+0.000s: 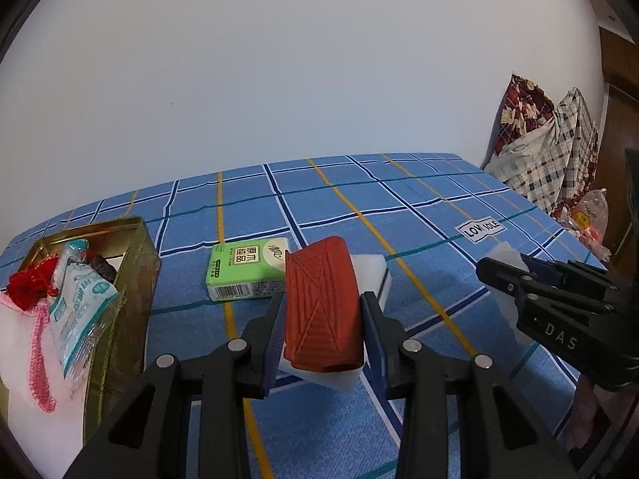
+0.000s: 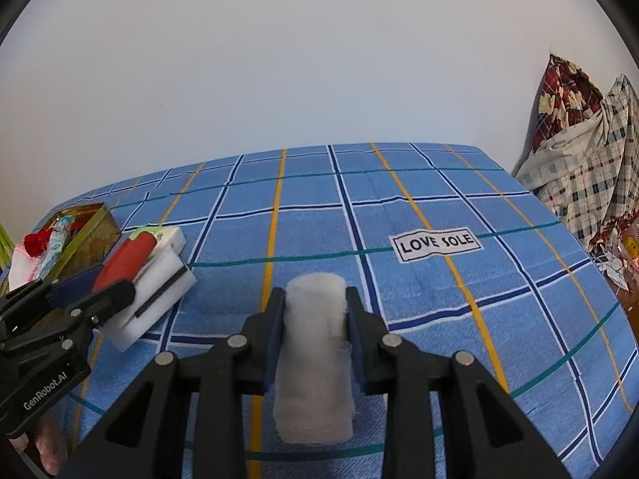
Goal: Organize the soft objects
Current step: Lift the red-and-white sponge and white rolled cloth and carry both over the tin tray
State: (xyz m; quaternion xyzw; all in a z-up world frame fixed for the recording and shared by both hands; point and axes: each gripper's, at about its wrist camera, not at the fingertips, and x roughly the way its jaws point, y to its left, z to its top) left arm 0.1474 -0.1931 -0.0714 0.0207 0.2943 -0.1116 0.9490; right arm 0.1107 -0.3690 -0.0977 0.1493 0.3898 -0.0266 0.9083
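- Left gripper point(image 1: 323, 315): jaws clamped on a red ribbed roll point(image 1: 321, 307), held over a white sponge point(image 1: 373, 275); whether the roll touches the sponge cannot be told.
- Right gripper point(image 2: 315, 307): closed on a white gauze roll point(image 2: 315, 359) above the blue checked cloth point(image 2: 439, 299).
- Green tissue pack point(image 1: 245, 273): on the cloth, its right end hidden behind the red roll.
- Gold tin point(image 1: 131, 291): at left, holding a packet point(image 1: 78, 307) and red yarn point(image 1: 28, 289); its contents overlap and are hard to make out.
- Pink-edged cloth point(image 1: 24, 351): cut off by the frame edge.

Left claw point(image 1: 323, 311) clamps a red roll; right claw point(image 2: 315, 311) pinches a white gauze roll, both angled downward
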